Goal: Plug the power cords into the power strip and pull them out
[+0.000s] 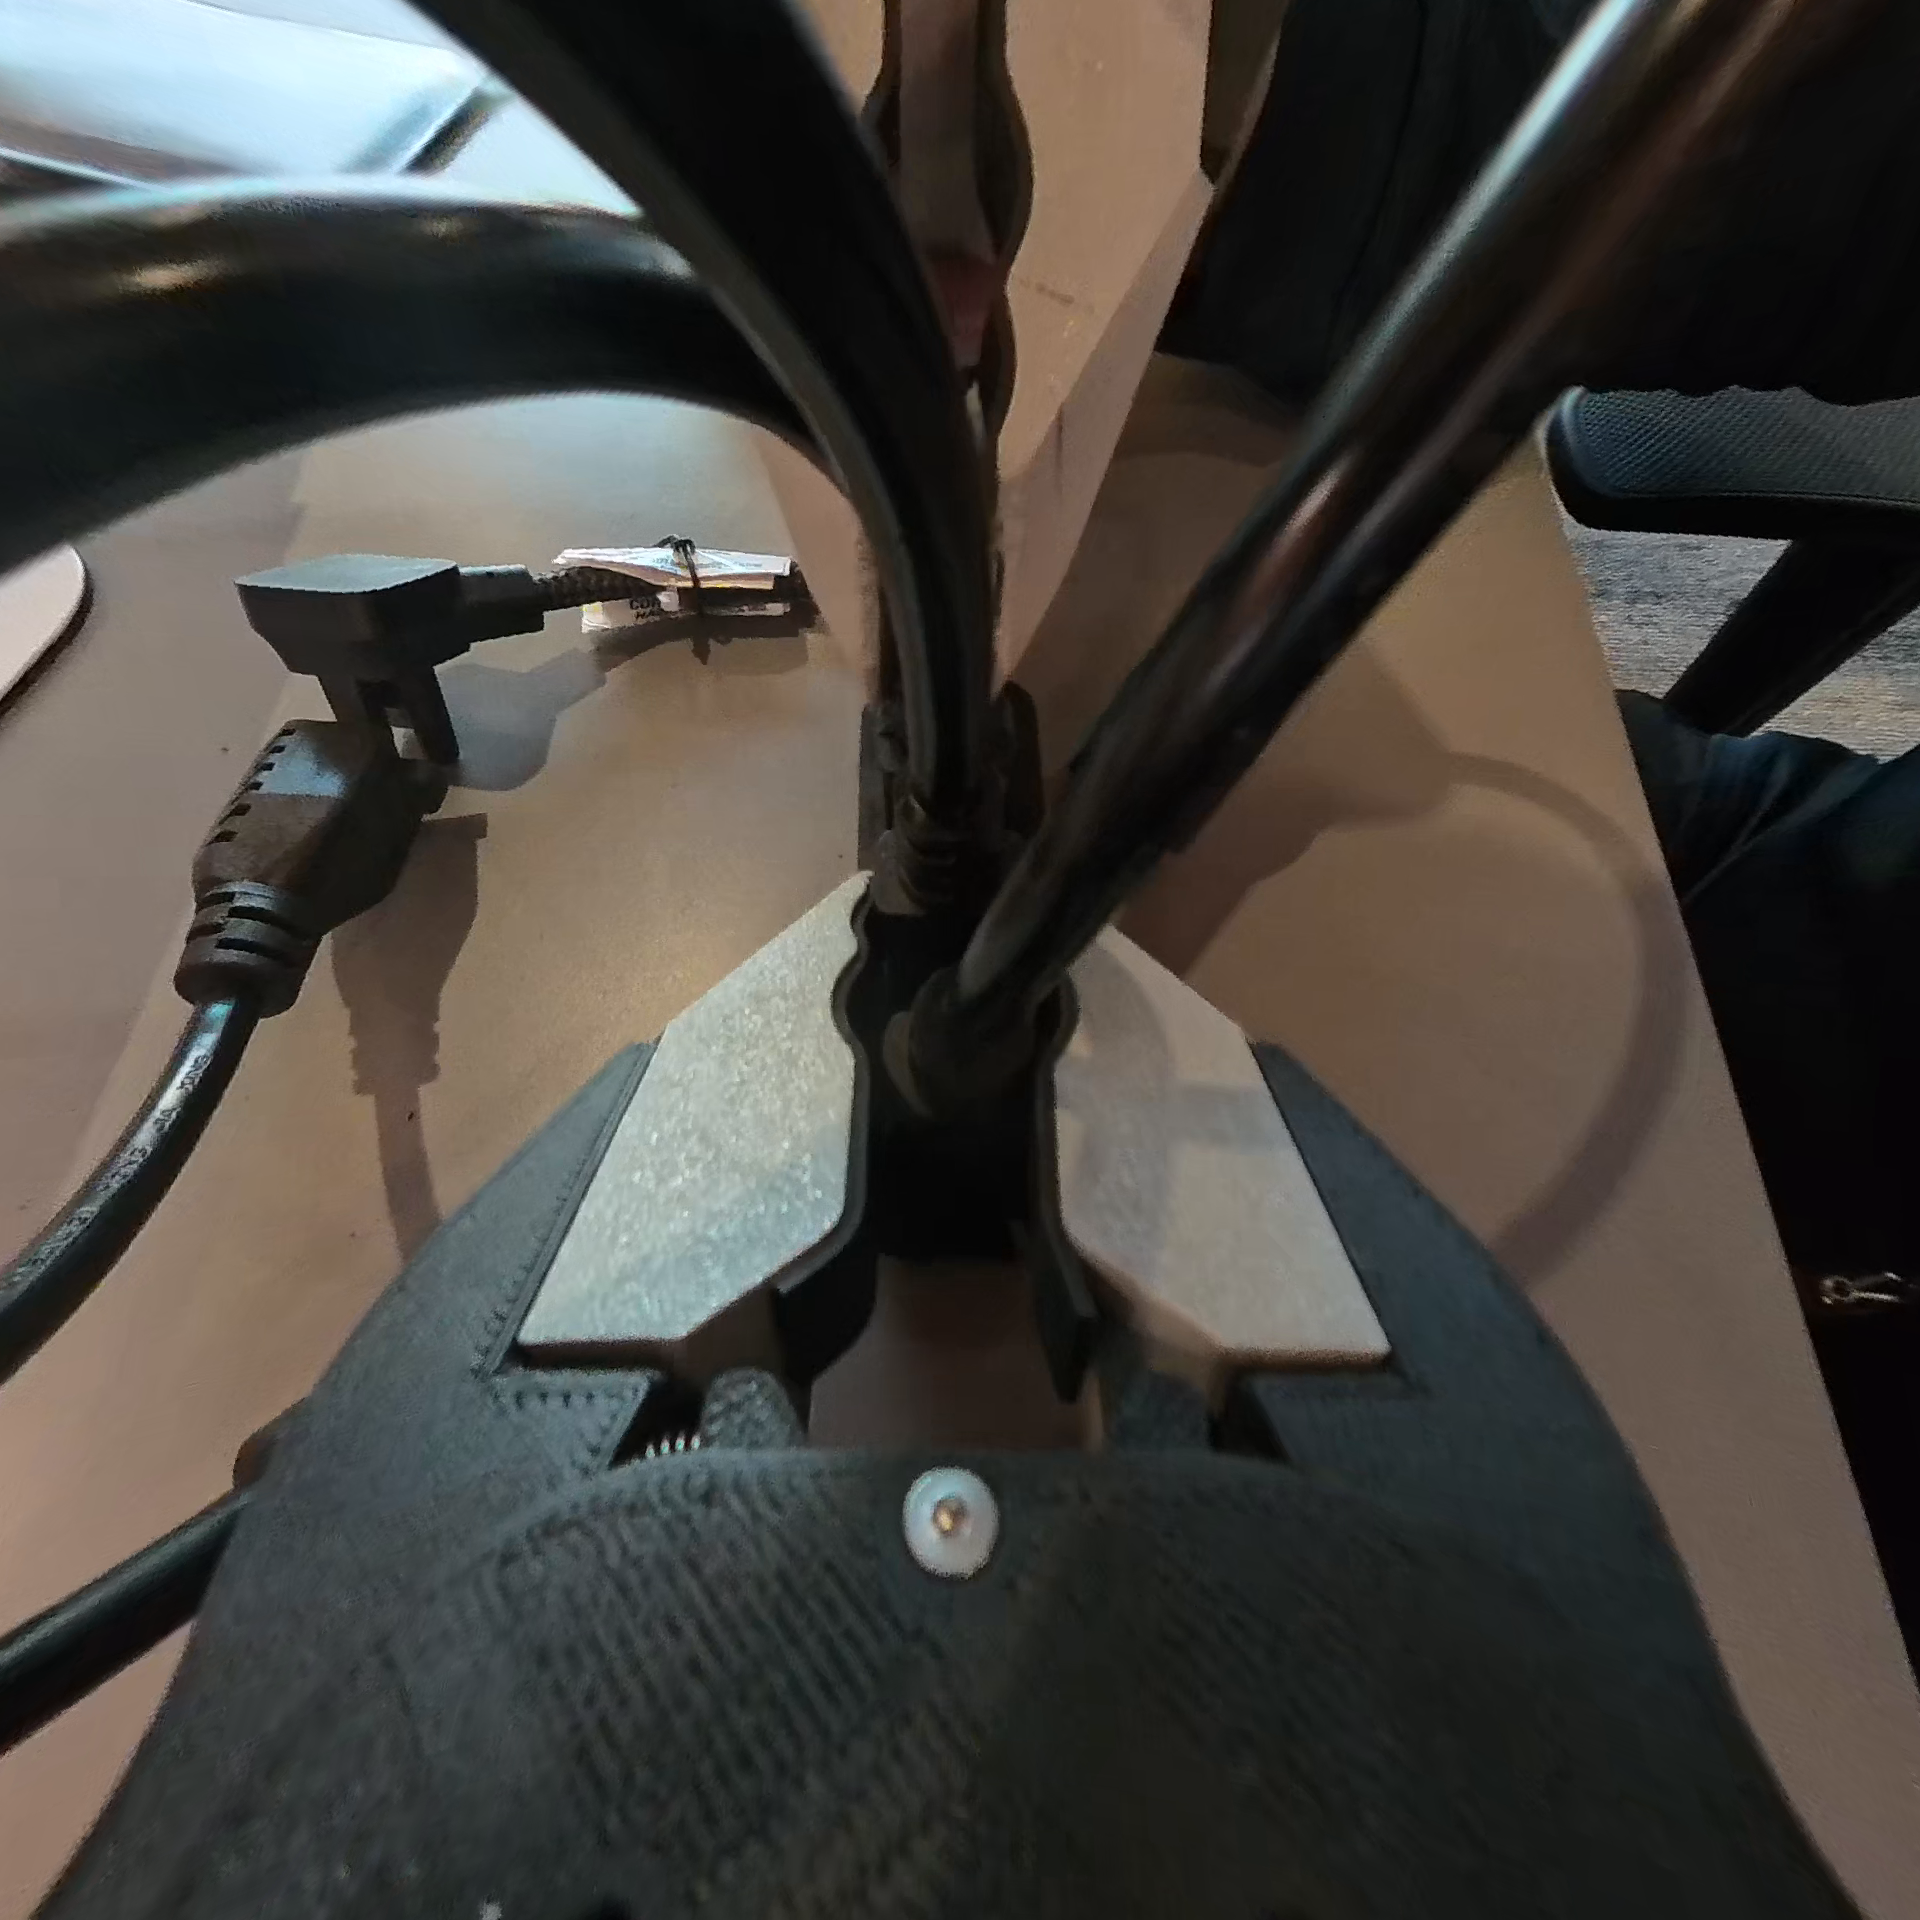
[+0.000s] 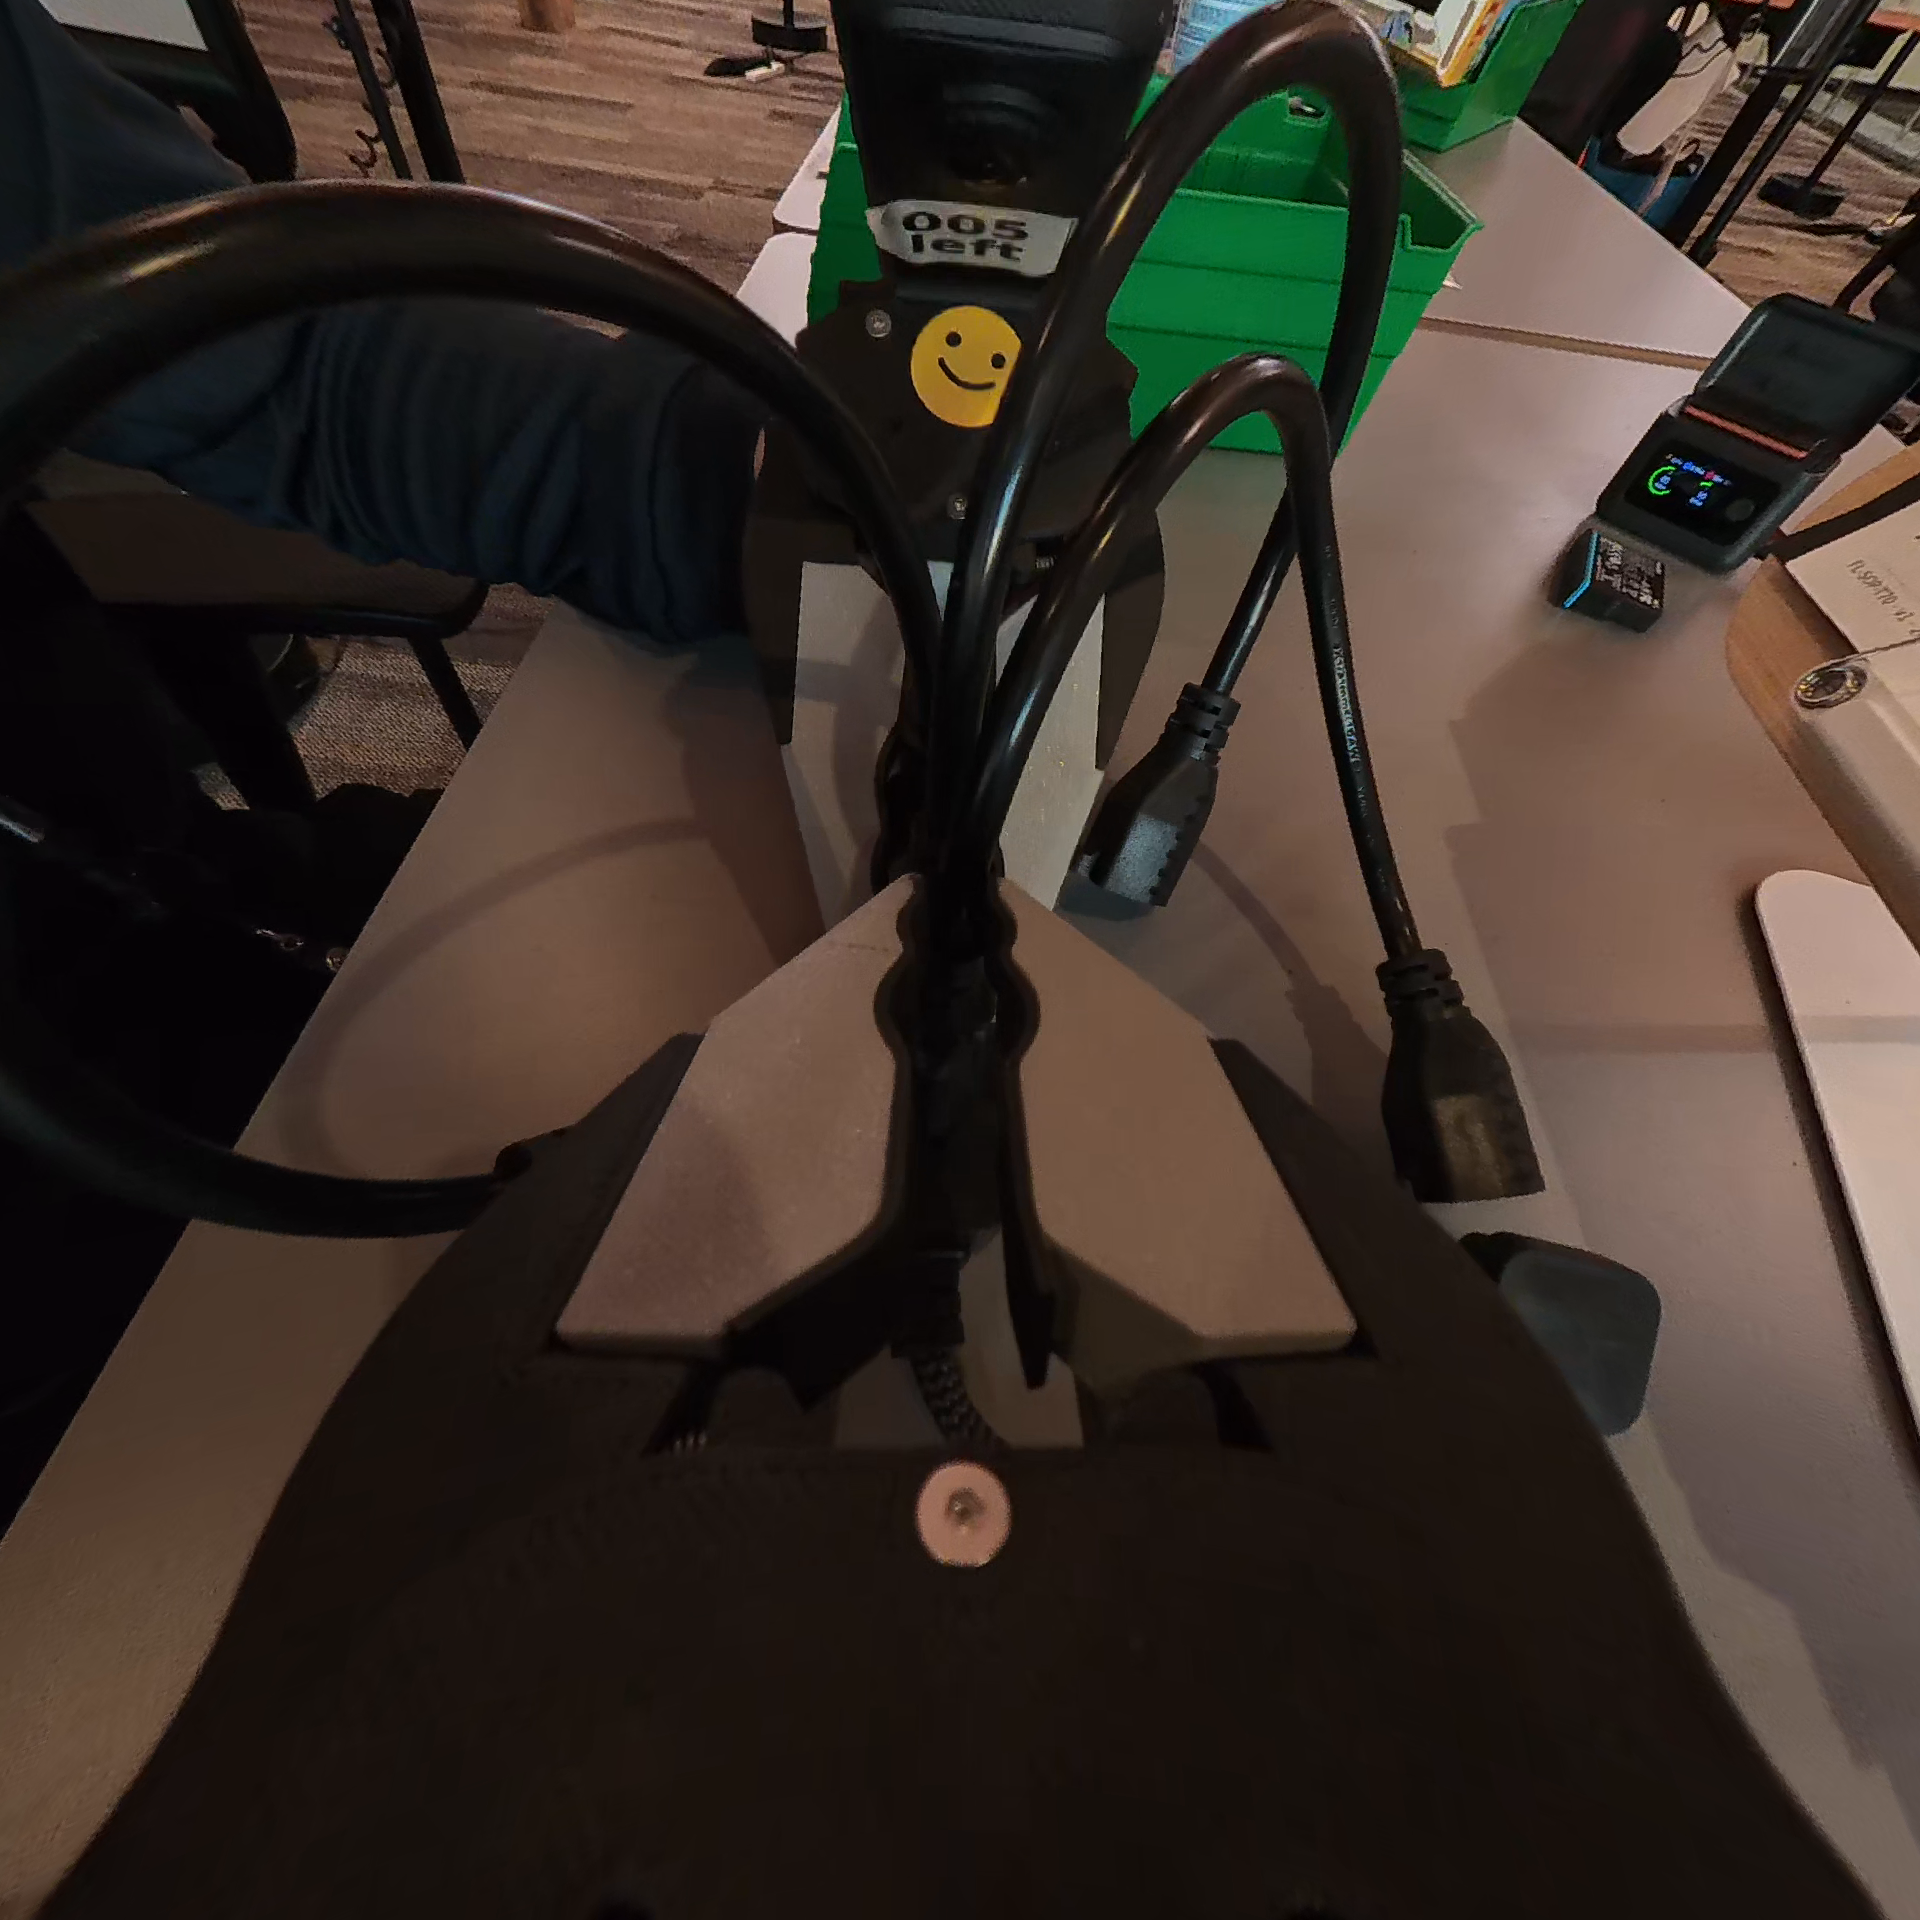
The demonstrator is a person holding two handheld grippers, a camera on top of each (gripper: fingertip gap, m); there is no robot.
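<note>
Green plastic bins (image 2: 1278,281) stacked at the far table edge, small dark device with a lit coloured screen (image 2: 1756,457) to their right, black battery pack (image 2: 1610,582) just beside it, black office chair (image 1: 1745,499) beside the grey table (image 1: 644,810).

black power cords (image 2: 966,1039), looped, bundled upright on table (image 2: 623,779)

A pale grey tabletop (image 2: 1558,831) fills the near ground, softly lit and carrying curved shadows. Far across it stands a green plastic bin (image 2: 1268,312), with another green bin (image 2: 1475,94) farther right. At the far right sits a small dark device with a lit screen (image 2: 1704,488). Beyond the table edge lies wood-patterned flooring (image 2: 623,104). On the left stands a black chair (image 2: 343,613).
</note>
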